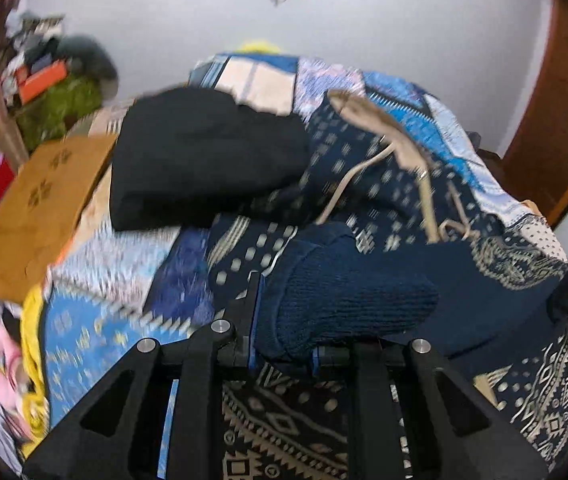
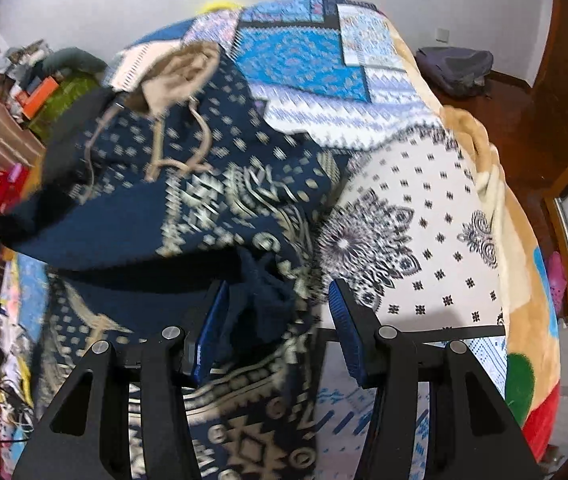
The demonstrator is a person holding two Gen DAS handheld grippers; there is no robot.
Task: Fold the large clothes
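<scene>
A navy hoodie (image 1: 384, 184) with a beige pattern, beige hood lining and drawstrings lies on the bed; it also shows in the right wrist view (image 2: 187, 200). My left gripper (image 1: 284, 344) is shut on its ribbed navy sleeve cuff (image 1: 344, 304), which bulges out between the fingers. My right gripper (image 2: 279, 320) is open; a dark navy fold of the hoodie (image 2: 255, 304) lies between its blue pads, against the left one.
A folded black garment (image 1: 203, 160) and a folded tan garment (image 1: 39, 208) lie on the patterned blue bedspread (image 2: 304, 52). Clutter and boxes (image 1: 39, 76) stand left of the bed. A backpack (image 2: 456, 64) lies on the wooden floor at right.
</scene>
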